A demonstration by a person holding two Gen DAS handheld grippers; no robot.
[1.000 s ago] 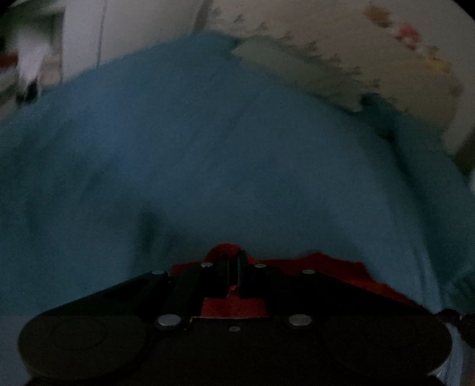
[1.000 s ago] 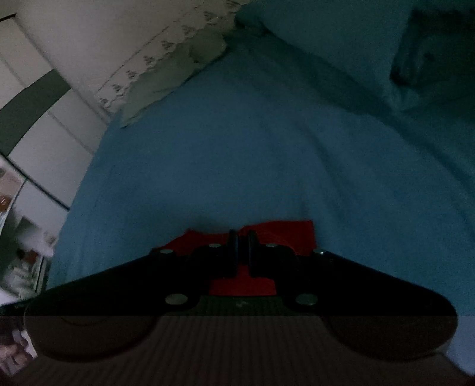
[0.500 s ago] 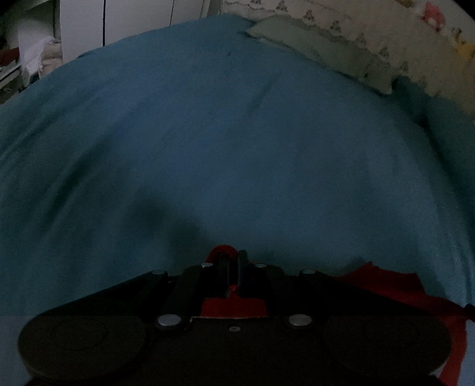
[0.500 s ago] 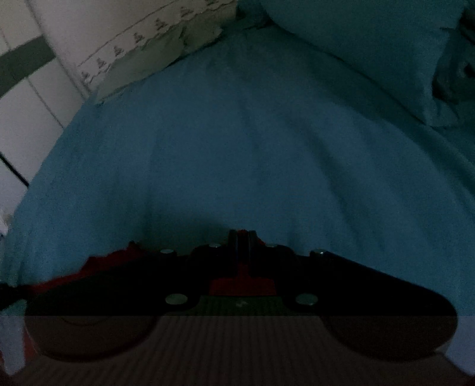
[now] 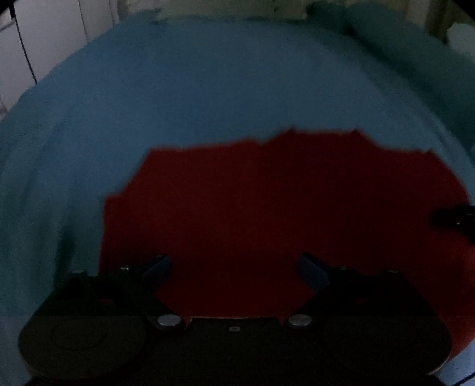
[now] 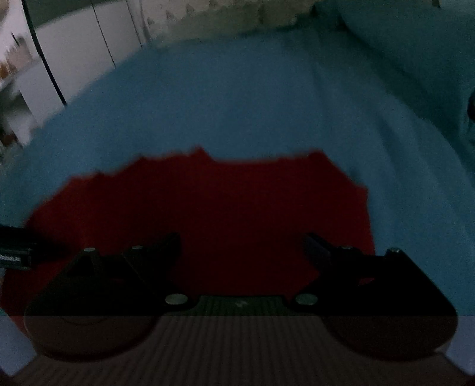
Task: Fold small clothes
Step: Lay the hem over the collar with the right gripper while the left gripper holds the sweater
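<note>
A small red garment (image 5: 267, 202) lies spread flat on a blue bedsheet (image 5: 207, 83); it also shows in the right wrist view (image 6: 207, 213). My left gripper (image 5: 234, 268) is open and empty, over the garment's near left part. My right gripper (image 6: 242, 248) is open and empty, over the garment's near right part. The right gripper's tip shows at the right edge of the left wrist view (image 5: 454, 221). The left gripper's tip shows at the left edge of the right wrist view (image 6: 17, 249). The scene is dim and blurred.
Blue pillows (image 6: 415, 59) lie at the far right of the bed. A pale patterned cloth (image 6: 231, 17) runs along the head of the bed. White cupboard doors (image 6: 83, 44) stand to the far left.
Both grippers were shut on the red garment and have opened, letting it go. The garment now lies spread on the bed, and both grippers have pulled back over it.
</note>
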